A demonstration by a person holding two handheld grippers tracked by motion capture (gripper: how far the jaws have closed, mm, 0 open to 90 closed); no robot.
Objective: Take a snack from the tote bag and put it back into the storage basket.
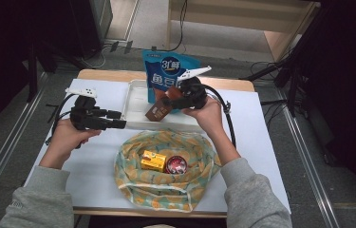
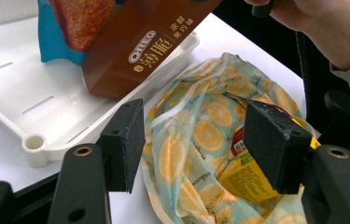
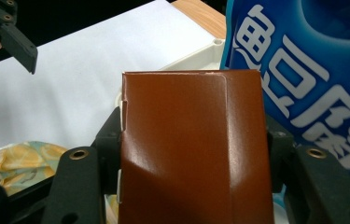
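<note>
Over white tray: right hand-held gripper pinching brown "OREO" box; left hand-held gripper spread.

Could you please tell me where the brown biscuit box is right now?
The right gripper holds the brown biscuit box tilted above the white tray's near edge, just beyond the orange-print bag and before the blue pouch.

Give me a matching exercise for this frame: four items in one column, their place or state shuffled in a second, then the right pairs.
1. brown Oreo box
2. yellow box
3. blue pouch
4. left tongs

a. standing at the back of the white tray
b. open, nothing between the jaws
c. clamped in the right tongs
d. lying in the orange-print fabric bag

Pairs: 1-c, 2-d, 3-a, 4-b
</note>
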